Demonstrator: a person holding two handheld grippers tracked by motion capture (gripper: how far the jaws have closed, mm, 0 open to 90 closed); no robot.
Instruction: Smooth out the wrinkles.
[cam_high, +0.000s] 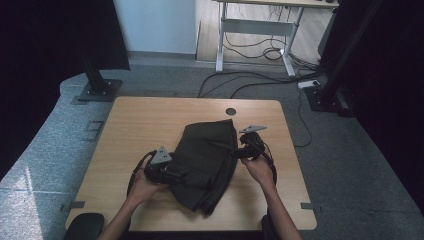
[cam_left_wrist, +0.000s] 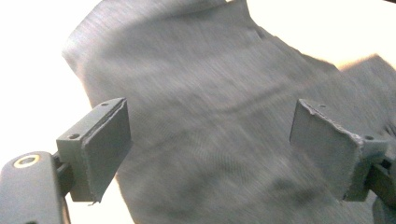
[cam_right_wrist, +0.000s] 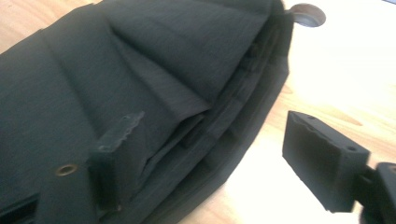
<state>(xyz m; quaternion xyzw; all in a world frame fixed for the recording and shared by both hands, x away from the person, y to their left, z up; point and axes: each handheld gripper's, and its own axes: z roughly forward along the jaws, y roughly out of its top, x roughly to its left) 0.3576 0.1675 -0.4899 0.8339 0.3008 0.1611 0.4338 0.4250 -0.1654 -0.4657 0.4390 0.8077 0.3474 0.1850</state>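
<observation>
At the near edge of the wooden table (cam_high: 130, 125) the person's forearms come in, each hand carrying a gripper over a dark folded garment (cam_high: 207, 160) that lies at the middle of the table, its narrow end near and its wider end far.

The left gripper (cam_high: 175, 175) sits over the garment's near left part. In the left gripper view its jaws stand spread wide with the grey cloth (cam_left_wrist: 210, 116) behind them and nothing between the pads.

The right gripper (cam_high: 239, 150) is at the garment's right edge, a little farther off. In the right gripper view its jaws are spread too, one over the stacked folds (cam_right_wrist: 177, 93), the other over bare wood, no cloth pinched.

With neither gripper holding, the layered right edge looks likely to slump or spring open. A careless re-grasp there may catch only the top layer and drag the fold apart.

Farther on, a round cable hole (cam_high: 230, 111) sits near the table's far edge.
</observation>
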